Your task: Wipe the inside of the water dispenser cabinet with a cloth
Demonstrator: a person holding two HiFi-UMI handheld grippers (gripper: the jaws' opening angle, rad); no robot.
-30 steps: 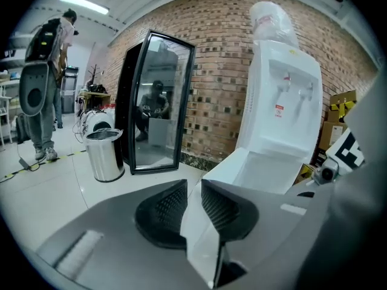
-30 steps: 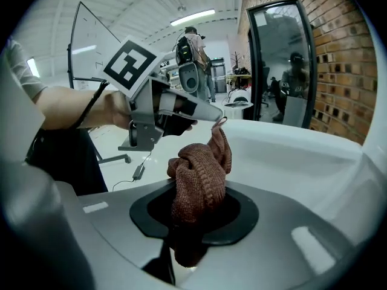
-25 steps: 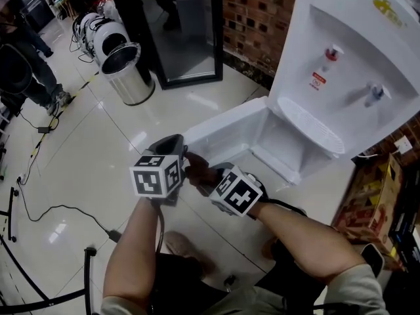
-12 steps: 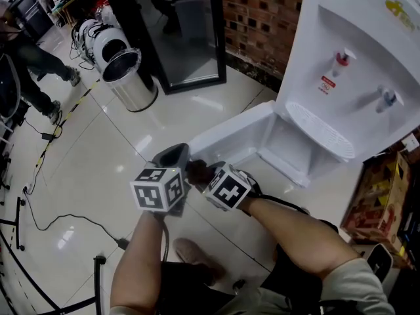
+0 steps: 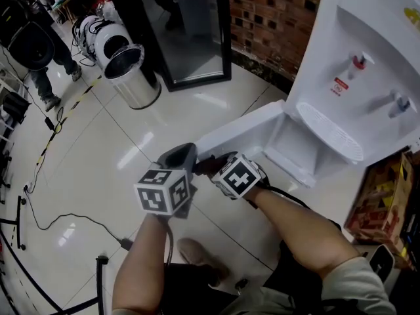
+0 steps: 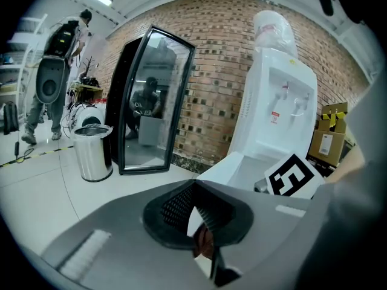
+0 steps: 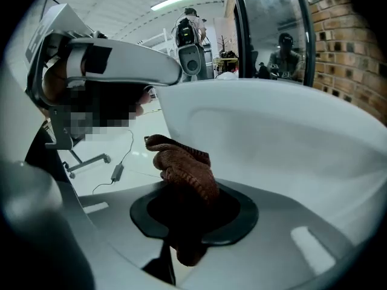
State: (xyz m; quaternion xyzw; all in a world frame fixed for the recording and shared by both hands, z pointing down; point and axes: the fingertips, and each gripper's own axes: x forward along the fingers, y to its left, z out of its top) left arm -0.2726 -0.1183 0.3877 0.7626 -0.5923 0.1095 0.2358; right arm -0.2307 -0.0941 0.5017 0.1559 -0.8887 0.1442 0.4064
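- Right gripper, lower centre of its view, clamped the brown cloth, jaws partly apart.
- Left gripper was fully closed, apparently empty.
- White cabinet door stood open beside both.

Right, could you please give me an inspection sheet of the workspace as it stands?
Surface: glossy white tiled floor.
Job's things: white water dispenser with its cabinet door swung open; brown cloth bunched up.
Clutter: steel bin; cardboard box beside the dispenser.
Grippers: left claw shut; right claw shut on the cloth, near the open door.
Cables: black cable trailing over the floor at left.
Surroundings: brick wall, black-framed glass panel, a person standing far left.
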